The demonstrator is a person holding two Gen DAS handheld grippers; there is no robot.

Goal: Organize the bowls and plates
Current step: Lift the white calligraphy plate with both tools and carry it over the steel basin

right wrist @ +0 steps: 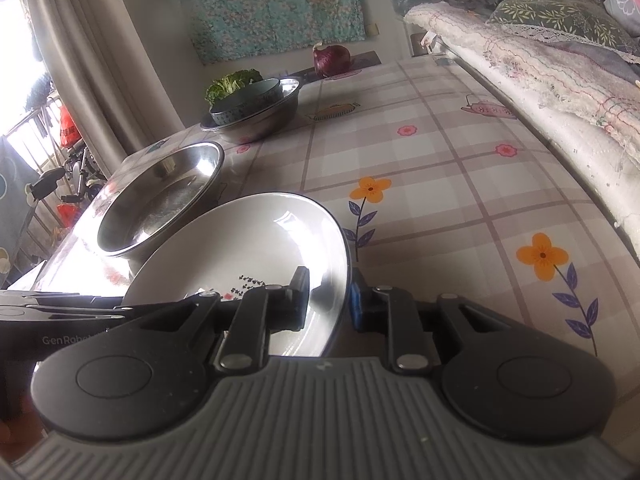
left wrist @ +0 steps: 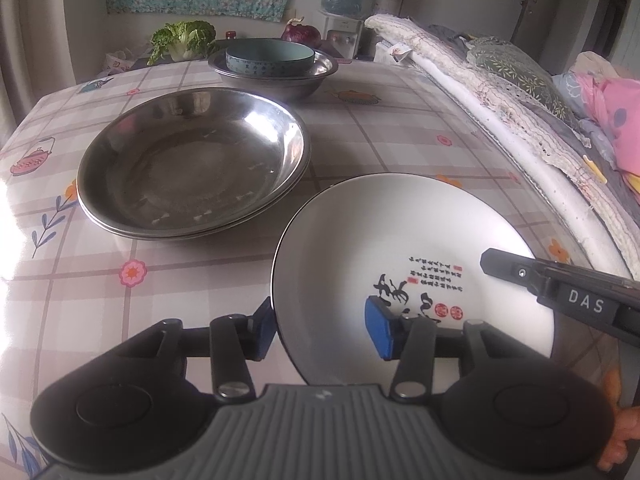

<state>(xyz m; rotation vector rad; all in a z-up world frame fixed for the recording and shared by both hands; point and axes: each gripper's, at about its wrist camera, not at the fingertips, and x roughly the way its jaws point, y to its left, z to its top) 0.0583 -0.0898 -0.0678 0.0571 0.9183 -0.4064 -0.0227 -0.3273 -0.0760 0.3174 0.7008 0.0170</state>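
Note:
A white plate with black calligraphy [left wrist: 400, 248] is held tilted above the table. My left gripper [left wrist: 324, 326] straddles its near left rim with a wide gap between the blue pads; grip cannot be told. My right gripper [right wrist: 329, 296] is shut on the plate's [right wrist: 248, 240] right rim, and its finger shows in the left wrist view [left wrist: 560, 284]. Two stacked steel plates [left wrist: 192, 160] lie to the left, also in the right wrist view [right wrist: 160, 196]. A teal bowl [left wrist: 270, 58] sits inside a steel basin [left wrist: 304, 80] at the back.
The table carries a checked floral cloth [right wrist: 440, 184]. A green cabbage [left wrist: 184, 38] and a red cabbage [right wrist: 331, 59] lie at the far edge. A padded bed edge with blankets [left wrist: 500, 100] runs along the right side. A water dispenser [left wrist: 344, 4] stands behind.

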